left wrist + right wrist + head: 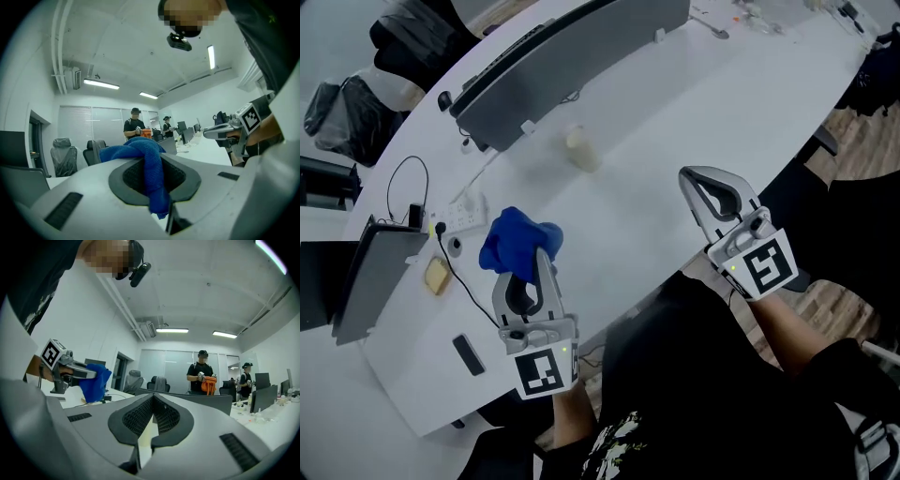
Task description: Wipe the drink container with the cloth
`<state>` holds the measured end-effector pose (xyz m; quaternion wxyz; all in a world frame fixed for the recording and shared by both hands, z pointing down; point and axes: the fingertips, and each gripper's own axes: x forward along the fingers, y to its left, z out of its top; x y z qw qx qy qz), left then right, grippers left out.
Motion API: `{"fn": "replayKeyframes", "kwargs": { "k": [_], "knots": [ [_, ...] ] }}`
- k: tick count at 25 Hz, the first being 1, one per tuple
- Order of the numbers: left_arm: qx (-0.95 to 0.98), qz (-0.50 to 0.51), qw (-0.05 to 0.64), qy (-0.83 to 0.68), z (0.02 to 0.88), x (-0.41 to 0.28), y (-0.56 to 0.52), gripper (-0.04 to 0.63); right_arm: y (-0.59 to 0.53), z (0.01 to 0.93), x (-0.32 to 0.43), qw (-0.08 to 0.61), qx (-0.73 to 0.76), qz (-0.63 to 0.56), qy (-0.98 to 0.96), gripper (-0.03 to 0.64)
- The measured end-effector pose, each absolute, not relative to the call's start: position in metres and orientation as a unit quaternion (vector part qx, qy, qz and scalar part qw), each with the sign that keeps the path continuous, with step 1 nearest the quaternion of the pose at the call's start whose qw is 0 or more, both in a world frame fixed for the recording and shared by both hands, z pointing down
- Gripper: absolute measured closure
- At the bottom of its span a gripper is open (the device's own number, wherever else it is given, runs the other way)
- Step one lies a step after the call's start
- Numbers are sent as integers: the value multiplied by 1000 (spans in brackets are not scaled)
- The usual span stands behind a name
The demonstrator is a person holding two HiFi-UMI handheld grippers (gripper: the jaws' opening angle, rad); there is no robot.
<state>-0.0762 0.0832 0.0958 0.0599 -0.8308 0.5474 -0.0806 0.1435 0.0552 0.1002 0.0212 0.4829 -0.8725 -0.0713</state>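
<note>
near left, left tool (541, 255) clamped on bunched blue cloth (516, 240), near right, right tool (698, 180) closed w/ nothing in it, farther off btwn them pale drink container (581, 148) sits on white surface (694, 103) untouched, so wiping prob. not begun; its long axis/facing too blurred to tell.

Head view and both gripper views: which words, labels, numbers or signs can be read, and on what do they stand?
No text can be read in any view.
Left marker: a black-and-white square pattern, no letters.
Right marker: the same, no letters.
Shirt print: white, too blurred to read.
</note>
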Motion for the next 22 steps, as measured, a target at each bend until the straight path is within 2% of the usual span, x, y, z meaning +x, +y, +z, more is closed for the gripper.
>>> {"fn": "replayKeyframes", "kwargs": {
  "k": [6, 12, 22],
  "knots": [
    [-796, -124, 58, 589, 103, -65, 65, 557, 17, 101, 149, 4, 424, -53, -904, 624],
    [-779, -115, 58, 614, 99, -55, 58, 557, -11, 118, 148, 17, 382, -47, -923, 624],
    [-767, -138, 16, 626, 130, -69, 50, 558, -27, 144, 107, 46, 342, -21, -938, 624]
  ]
}}
